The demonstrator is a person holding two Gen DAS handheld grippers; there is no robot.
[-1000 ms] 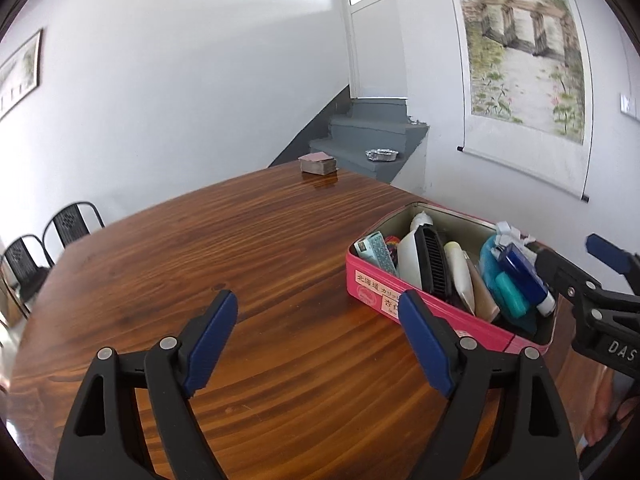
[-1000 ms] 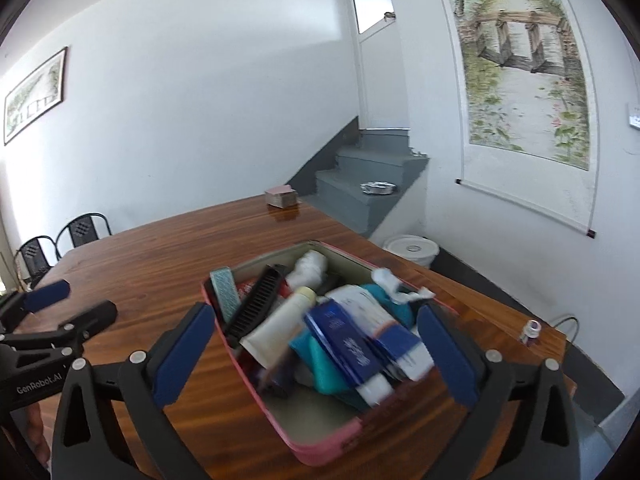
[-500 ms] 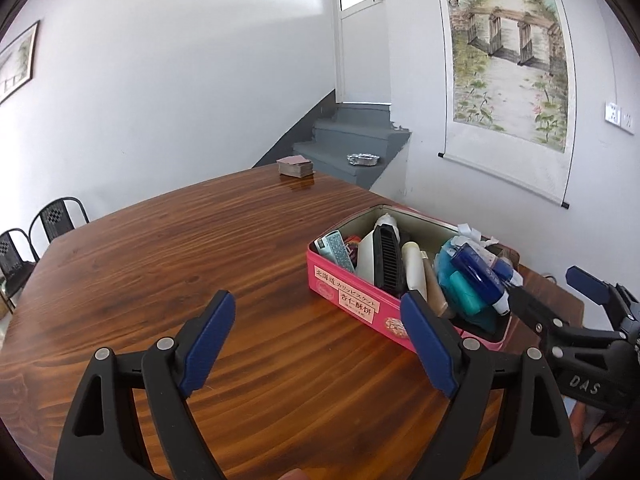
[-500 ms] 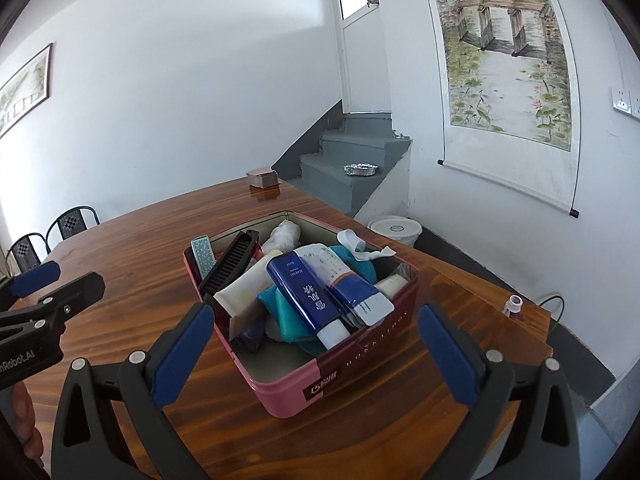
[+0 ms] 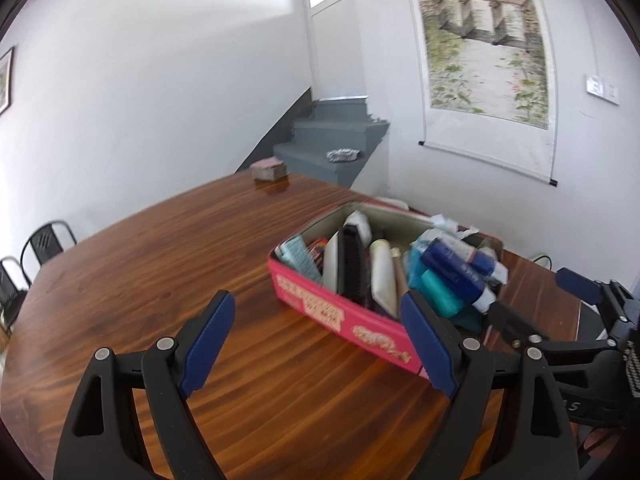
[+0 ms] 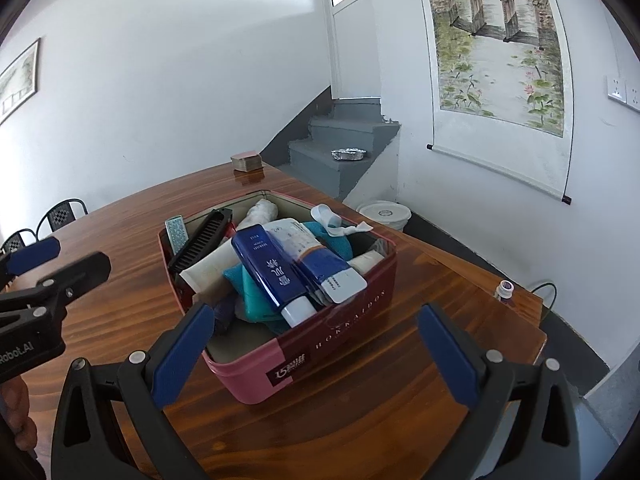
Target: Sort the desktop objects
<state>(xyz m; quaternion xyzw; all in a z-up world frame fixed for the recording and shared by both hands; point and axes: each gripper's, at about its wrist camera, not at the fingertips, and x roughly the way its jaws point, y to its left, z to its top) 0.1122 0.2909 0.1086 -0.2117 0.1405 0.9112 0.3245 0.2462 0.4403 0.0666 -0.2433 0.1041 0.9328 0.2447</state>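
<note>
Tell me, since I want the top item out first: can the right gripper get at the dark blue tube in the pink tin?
Probably yes. The dark blue tube lies on top of the pile in the open pink tin, lidless, and the right gripper is open just before it with nothing between.

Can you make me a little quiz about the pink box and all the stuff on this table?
1. True or false: the pink box is packed with tubes and other things.
2. What lies on top of the pile in the box? A) a dark blue tube B) a banana C) a shoe
3. Fill the gap: both the left gripper and the right gripper are open and hold ____.

Key: 1 true. 2 A. 3 nothing.
</note>
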